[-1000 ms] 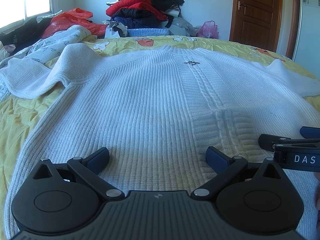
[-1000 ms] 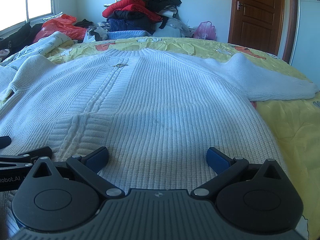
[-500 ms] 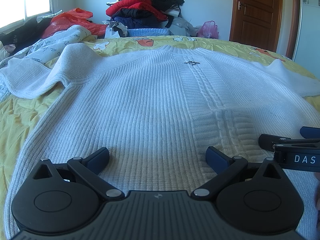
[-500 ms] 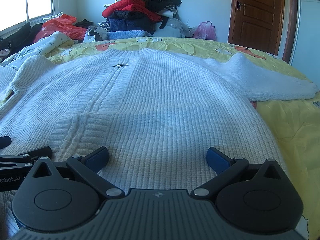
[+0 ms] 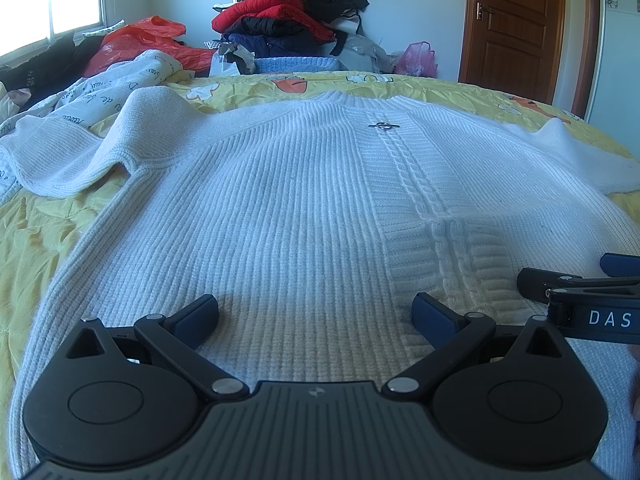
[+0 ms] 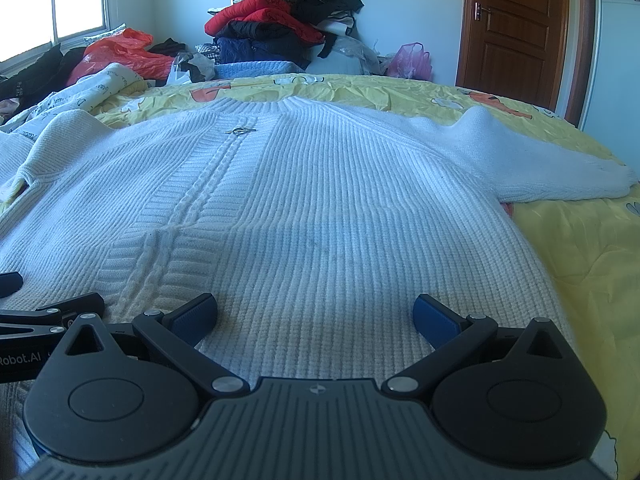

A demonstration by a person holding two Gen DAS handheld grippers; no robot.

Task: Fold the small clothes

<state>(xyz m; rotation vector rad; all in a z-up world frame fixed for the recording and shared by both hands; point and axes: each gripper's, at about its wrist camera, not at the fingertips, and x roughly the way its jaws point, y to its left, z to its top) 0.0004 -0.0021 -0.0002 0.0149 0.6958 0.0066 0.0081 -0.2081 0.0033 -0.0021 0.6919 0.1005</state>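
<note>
Two grippers are hovering low over the hem end of a white knit sweater [image 5: 280, 208] that is lying spread flat, front up, on a yellow bedspread [image 6: 580, 248]. The left gripper [image 5: 316, 314] is holding its blue-padded fingers [image 5: 198, 314] spread wide with nothing between them, over the sweater's lower part to the left of its cable-knit centre strip. The right gripper [image 6: 316, 314] is likewise standing wide apart and holding nothing, over the lower part to the right of that strip; whether either one is touching the knit cannot be told. Each gripper is showing at the edge of the other's view, so they are sitting side by side near the hem. A small metal clasp [image 5: 383, 125] is sitting on the centre strip just below the sweater's collar. One sleeve is lying rumpled out to the sweater's left side, the other stretching out to its right. Beyond the collar end of the sweater, a pile of clothes [image 5: 288, 12] is standing against the wall, with a brown door [image 6: 516, 28] to the right of it.
</note>
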